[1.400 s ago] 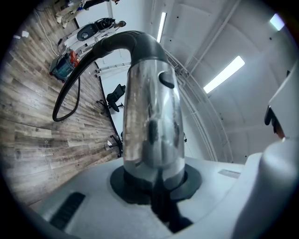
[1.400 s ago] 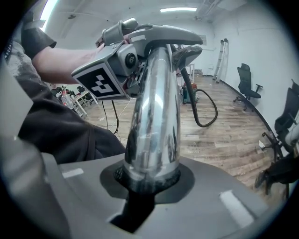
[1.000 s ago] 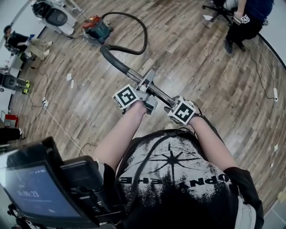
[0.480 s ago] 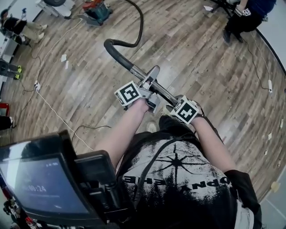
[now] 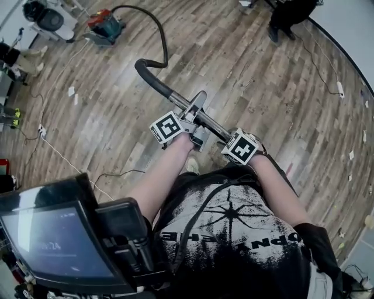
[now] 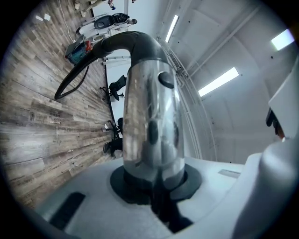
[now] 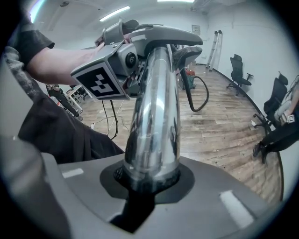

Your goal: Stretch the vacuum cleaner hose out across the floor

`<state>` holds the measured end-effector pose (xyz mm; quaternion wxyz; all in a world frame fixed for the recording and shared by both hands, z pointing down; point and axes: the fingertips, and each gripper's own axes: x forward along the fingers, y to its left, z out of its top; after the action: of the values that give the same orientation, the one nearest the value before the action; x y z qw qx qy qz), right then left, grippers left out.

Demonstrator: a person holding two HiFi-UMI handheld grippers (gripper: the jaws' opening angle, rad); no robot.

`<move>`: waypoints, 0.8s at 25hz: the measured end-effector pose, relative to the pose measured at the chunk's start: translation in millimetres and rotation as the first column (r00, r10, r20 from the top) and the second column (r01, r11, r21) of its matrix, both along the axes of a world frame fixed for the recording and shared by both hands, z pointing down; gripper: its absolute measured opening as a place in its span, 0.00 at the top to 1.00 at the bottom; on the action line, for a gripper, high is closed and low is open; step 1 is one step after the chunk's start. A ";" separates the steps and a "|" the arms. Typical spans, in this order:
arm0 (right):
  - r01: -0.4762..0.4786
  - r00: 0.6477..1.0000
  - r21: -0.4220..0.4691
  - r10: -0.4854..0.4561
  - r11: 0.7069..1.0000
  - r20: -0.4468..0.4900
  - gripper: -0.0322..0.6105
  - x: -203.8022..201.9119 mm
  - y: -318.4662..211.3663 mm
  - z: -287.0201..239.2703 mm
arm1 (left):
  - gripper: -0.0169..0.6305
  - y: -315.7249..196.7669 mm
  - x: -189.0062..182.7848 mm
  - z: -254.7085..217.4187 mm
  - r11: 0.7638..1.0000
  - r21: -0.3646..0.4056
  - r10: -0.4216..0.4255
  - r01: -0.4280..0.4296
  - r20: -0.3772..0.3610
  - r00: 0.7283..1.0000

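Since a second ago the vacuum [image 5: 105,26] has drawn further toward the top-left corner of the head view. The hose [image 5: 161,41], which lay in a wide loop then, now runs in a narrower, straighter curve. Both grippers keep the same hold.

On the left gripper [image 6: 154,186] the jaws are partly closed and pressed on the chrome wand [image 6: 152,121], which fills the round black notch between them. The right gripper [image 7: 147,182] is clamped round the wand [image 7: 154,116] in the same way, lower on the tube and nearer the person's body. In the right gripper view the left gripper's marker cube shows just up the tube.

In the head view the left gripper [image 5: 194,120] and right gripper [image 5: 231,139] sit close together along the wand [image 5: 178,100], which is held above the wood floor [image 5: 245,76] and slants up and left in the picture. Its far end bends into a black grip [image 5: 149,73]. From there the hose hooks back, then arcs left to the vacuum. The left gripper view shows the same hose [image 6: 70,84] curving over the floor to the vacuum [image 6: 77,50].

A thin cable [image 5: 58,152] lies at the left, a seated person [image 5: 286,17] is at the top right, and a screen [image 5: 52,242] fills the lower left.
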<state>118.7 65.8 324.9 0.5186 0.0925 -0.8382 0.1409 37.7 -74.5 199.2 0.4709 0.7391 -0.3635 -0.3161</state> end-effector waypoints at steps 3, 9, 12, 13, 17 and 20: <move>0.006 1.000 0.030 -0.007 1.000 0.026 0.83 31.8 -4.3 -2.9 | 0.90 0.6 42.4 -19.5 0.999 0.043 0.016 -0.012 -0.083 0.996; 0.050 0.999 0.053 -0.051 0.997 0.018 0.83 124.4 6.8 -6.2 | 0.90 17.2 127.3 -16.7 0.998 0.052 -0.027 0.030 -0.060 0.998; 0.068 0.998 0.029 -0.068 0.997 0.012 0.83 168.6 12.4 3.6 | 0.90 22.3 170.1 -11.3 0.998 0.041 -0.042 0.046 -0.102 0.994; 0.074 0.997 0.021 -0.074 0.997 0.009 0.83 183.4 14.5 7.5 | 0.90 24.0 183.8 -8.2 0.998 0.038 -0.048 0.053 -0.112 0.993; 0.097 0.995 0.002 -0.097 0.995 0.015 0.83 221.7 21.2 13.8 | 0.90 29.6 218.4 3.3 0.997 0.011 -0.079 0.080 -0.091 0.993; 0.100 0.994 -0.003 -0.100 0.995 0.037 0.83 225.8 21.7 8.0 | 0.90 29.3 224.5 -3.8 0.997 0.005 -0.081 0.082 -0.069 0.994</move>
<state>344.5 87.5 333.0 0.5099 0.0467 -0.8508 0.1183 262.1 -45.2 195.4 0.4669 0.7141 -0.3757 -0.3619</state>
